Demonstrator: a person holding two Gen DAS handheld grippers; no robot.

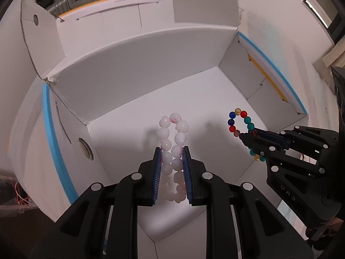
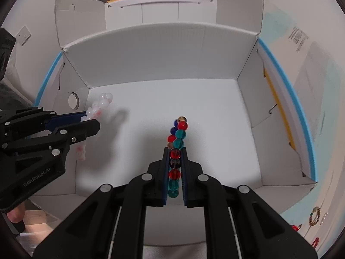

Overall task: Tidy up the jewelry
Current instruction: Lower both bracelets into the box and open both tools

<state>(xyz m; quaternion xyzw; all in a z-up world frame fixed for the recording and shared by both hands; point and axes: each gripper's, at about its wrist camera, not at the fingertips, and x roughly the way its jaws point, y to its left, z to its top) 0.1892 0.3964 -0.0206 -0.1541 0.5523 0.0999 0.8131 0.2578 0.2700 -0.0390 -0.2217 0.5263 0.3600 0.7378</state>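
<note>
Over the white box [image 1: 133, 60] floor, both hand-held grippers clamped on bead bracelets, suitcases [image 1: 71, 0] behind.

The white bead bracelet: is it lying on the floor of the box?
No, the white bead bracelet hangs clamped in the left claw, above the white cardboard box.

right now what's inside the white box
Only bare white floor shows in the box. The pink bracelet and coloured bracelet hang above it in the grippers. The near floor is hidden behind them.
</note>
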